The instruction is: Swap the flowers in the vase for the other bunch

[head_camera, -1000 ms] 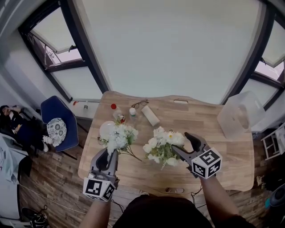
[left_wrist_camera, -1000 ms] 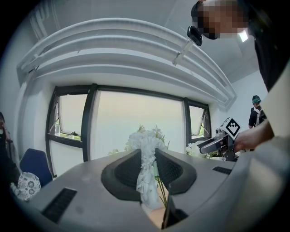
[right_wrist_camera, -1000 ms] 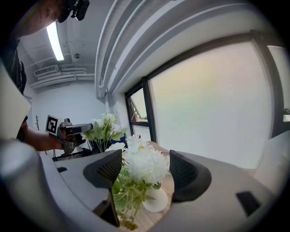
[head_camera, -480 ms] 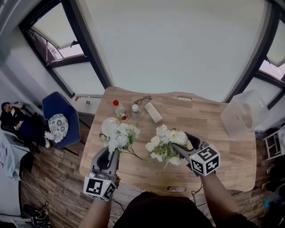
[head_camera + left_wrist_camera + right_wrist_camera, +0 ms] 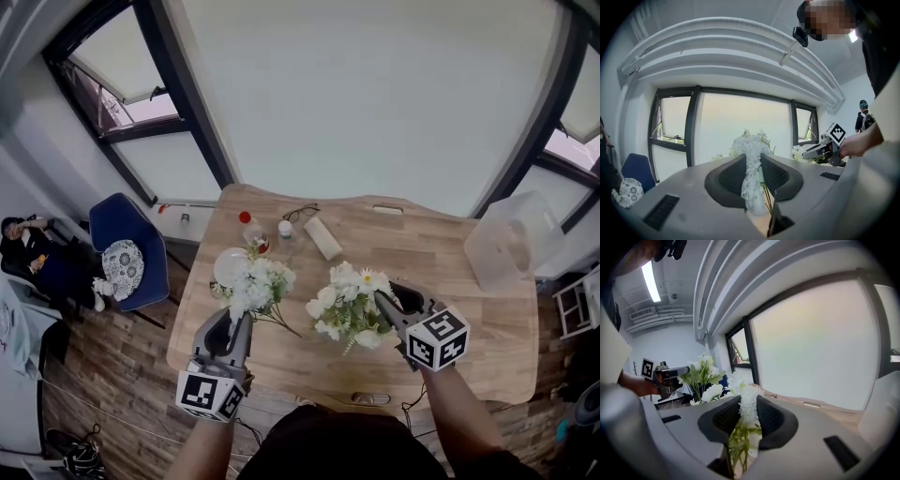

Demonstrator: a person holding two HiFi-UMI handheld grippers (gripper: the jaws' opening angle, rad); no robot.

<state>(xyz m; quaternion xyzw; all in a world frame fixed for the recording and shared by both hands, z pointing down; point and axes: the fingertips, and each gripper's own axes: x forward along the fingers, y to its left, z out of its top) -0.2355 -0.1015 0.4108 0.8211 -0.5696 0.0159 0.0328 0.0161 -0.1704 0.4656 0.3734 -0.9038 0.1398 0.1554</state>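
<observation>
right gripper view is showing the right gripper point(image 5: 747, 416) with jaws that have just been closing and are now pinching the green stems and white blooms of the daisy bunch point(image 5: 740, 427). the left gripper point(image 5: 753, 174) is pinching the white bunch point(image 5: 751, 154) between jaws drawn close. both bunches are sitting side by side over the near half of the wooden worktop point(image 5: 469, 309). i cannot tell the vase apart in any view. a round white thing point(image 5: 228, 267) is lying just behind the white bunch. toward the far edge, a red-capped bottle point(image 5: 246, 225), a small white-capped bottle point(image 5: 284, 230), a pair of glasses point(image 5: 300, 214) and a pale roll point(image 5: 323, 237) are lying near one another. a translucent container point(image 5: 511, 239) is standing at the far right corner. beyond, tall dark-framed windows point(image 5: 375, 103) are filling the wall. a blue chair point(image 5: 127, 253) is standing on the wood floor point(image 5: 122, 366) to the left.
</observation>
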